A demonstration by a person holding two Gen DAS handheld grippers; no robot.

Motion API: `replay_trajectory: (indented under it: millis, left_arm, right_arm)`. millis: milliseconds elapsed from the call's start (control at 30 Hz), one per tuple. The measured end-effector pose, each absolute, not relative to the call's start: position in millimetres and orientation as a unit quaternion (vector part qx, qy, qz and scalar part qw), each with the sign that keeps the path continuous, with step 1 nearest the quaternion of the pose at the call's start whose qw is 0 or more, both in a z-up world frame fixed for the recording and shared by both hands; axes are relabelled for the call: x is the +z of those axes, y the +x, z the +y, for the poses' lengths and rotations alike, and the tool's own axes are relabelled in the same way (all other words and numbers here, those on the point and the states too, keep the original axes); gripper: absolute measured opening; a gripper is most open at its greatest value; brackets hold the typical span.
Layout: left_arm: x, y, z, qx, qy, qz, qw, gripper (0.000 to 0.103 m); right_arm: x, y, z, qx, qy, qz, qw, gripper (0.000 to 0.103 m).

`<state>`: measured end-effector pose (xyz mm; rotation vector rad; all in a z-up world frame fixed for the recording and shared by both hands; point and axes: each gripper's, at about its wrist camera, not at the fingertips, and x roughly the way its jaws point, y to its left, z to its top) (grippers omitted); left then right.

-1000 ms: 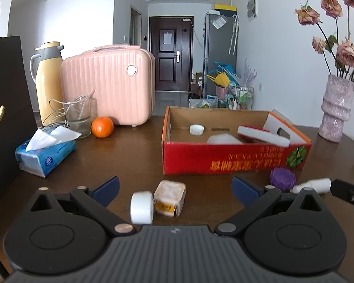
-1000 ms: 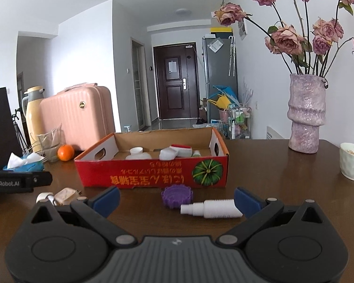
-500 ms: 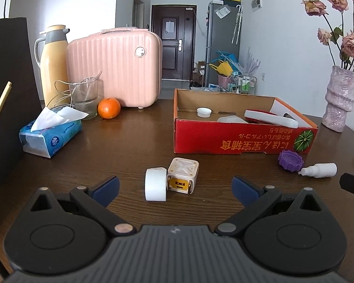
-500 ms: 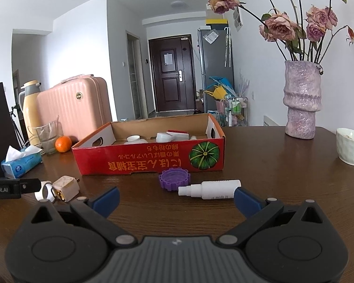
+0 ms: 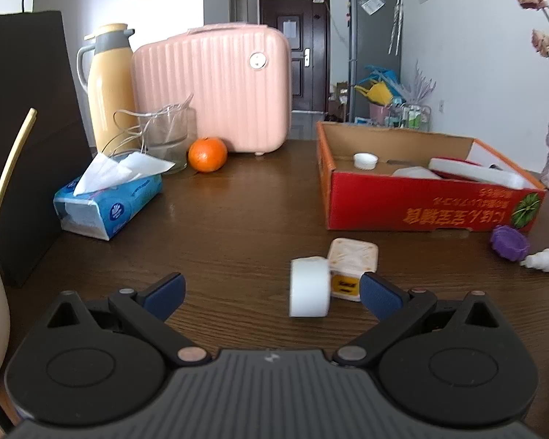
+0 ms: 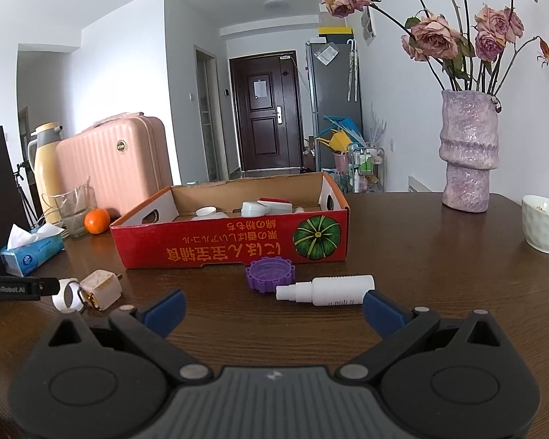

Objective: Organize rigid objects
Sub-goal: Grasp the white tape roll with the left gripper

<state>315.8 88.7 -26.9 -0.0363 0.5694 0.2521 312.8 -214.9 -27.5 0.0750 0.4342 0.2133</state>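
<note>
A red cardboard box (image 5: 421,212) (image 6: 219,245) on the dark wooden table holds several white items. In front of it lie a white tape roll (image 5: 308,287) (image 6: 67,294), a cream charger cube (image 5: 351,269) (image 6: 100,289), a purple cap (image 5: 510,243) (image 6: 269,273) and a white spray bottle (image 5: 545,259) (image 6: 325,290). My left gripper (image 5: 271,291) is open; the roll and cube sit just inside its right finger. My right gripper (image 6: 274,305) is open just short of the bottle and cap. The left gripper's side shows at the left edge (image 6: 14,288).
On the left stand a tissue pack (image 5: 106,201), a glass (image 5: 164,139), an orange (image 5: 207,154), a yellow thermos (image 5: 109,87) and a pink case (image 5: 216,87). A black bag (image 5: 22,128) blocks the far left. A purple vase (image 6: 466,153) and white cup (image 6: 545,228) stand right.
The left gripper has swung left, so the roll and cube now sit toward its right finger. The right gripper has edged closer to the bottle and cap. Both stay open.
</note>
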Motion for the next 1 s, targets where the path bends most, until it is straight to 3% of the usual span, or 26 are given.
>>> replay_trajectory:
  millis: [367, 467, 567, 600, 633, 1000]
  left_arm:
    - [-37, 330, 92, 0.100, -0.010, 0.289, 0.952, 0.101]
    - [-38, 333, 93, 0.090, -0.014, 0.290, 0.953, 0.088]
    - [-39, 334, 93, 0.072, -0.017, 0.295, 0.953, 0.054]
    - [-39, 335, 93, 0.063, -0.019, 0.298, 0.952, 0.036]
    - [-40, 336, 93, 0.052, -0.021, 0.303, 0.951, 0.025]
    - [-33, 330, 98, 0.049, -0.018, 0.291, 0.955, 0.025]
  right_arm:
    - [-31, 315, -213, 0.106, 0.033, 0.222, 0.969, 0.103]
    - [-33, 316, -211, 0.105, 0.031, 0.225, 0.968, 0.103]
    - [-35, 317, -209, 0.107, 0.028, 0.229, 0.967, 0.103]
    - [-36, 317, -207, 0.108, 0.026, 0.230, 0.967, 0.103]
    - [-37, 317, -206, 0.109, 0.024, 0.231, 0.966, 0.103]
    - [-44, 320, -189, 0.119, 0.006, 0.243, 0.963, 0.103]
